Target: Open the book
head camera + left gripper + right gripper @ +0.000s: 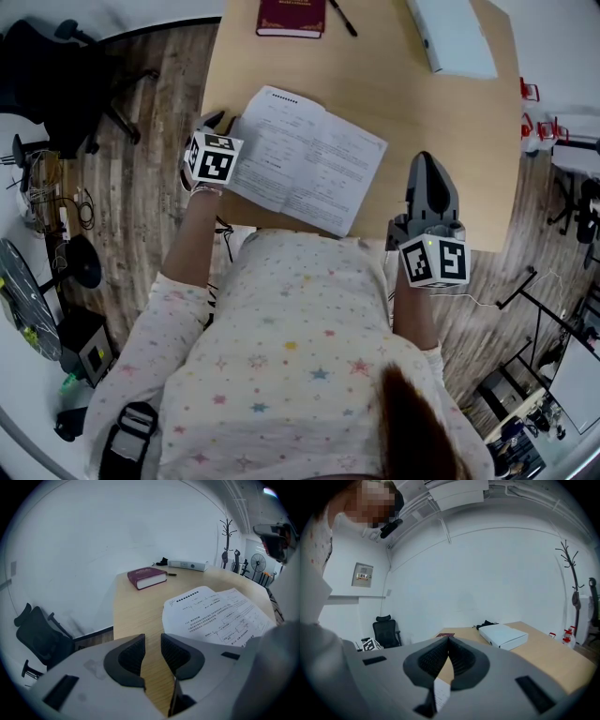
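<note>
A thin white book (pixel 305 159) lies open on the wooden table (pixel 450 141), its printed pages (pixel 220 616) facing up. My left gripper (pixel 218 121) hovers at the table's left edge, just beside the open book's left side. Its jaws (pixel 152 644) stand apart with only bare tabletop between them. My right gripper (pixel 427 161) rests low over the table's near right part, to the right of the book and apart from it. Its jaws (pixel 448 641) are shut, the pads meeting with nothing between them.
A closed dark red book (pixel 292 17) and a black pen (pixel 342 17) lie at the table's far edge, with a long white box (pixel 455 36) at the far right. A black office chair (pixel 56 75) stands on the floor left of the table.
</note>
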{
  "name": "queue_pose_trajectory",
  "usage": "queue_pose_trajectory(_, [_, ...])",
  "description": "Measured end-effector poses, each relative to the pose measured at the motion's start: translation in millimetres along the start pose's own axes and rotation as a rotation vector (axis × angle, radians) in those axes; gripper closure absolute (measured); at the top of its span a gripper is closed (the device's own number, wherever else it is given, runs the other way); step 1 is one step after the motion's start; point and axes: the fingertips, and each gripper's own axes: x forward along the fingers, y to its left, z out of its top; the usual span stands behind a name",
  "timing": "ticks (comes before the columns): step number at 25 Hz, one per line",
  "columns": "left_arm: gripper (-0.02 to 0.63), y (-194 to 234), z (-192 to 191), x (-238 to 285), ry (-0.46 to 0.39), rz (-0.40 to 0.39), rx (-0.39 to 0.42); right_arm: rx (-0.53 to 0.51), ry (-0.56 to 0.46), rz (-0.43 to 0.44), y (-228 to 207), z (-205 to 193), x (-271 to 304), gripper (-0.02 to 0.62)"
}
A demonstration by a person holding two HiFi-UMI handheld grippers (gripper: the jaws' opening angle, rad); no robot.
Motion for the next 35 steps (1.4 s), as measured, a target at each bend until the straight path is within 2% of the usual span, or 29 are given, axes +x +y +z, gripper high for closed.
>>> queue_pose_trajectory(10, [0.572,5,4,-15,-0.041,-0.011,-0.011,-0.003,-0.016,0.02,6,2,-2,0.594])
queue_pose_trajectory(13, [0.578,7,9,-20,-0.072,-0.015,-0.023,-0.006,-0.015,0.026,8,3,-2,0.594])
queue_pose_trajectory(25, [0.583,9,17,-47,-0.105,-0.014,-0.048,-0.012,-0.032,0.042,13,7,-7,0.594])
queue_pose_trajectory(35, [0.586,7,33,-73,-0.19,-0.011,-0.048,-0.005,-0.064,0.024,13,11,-16,0.594])
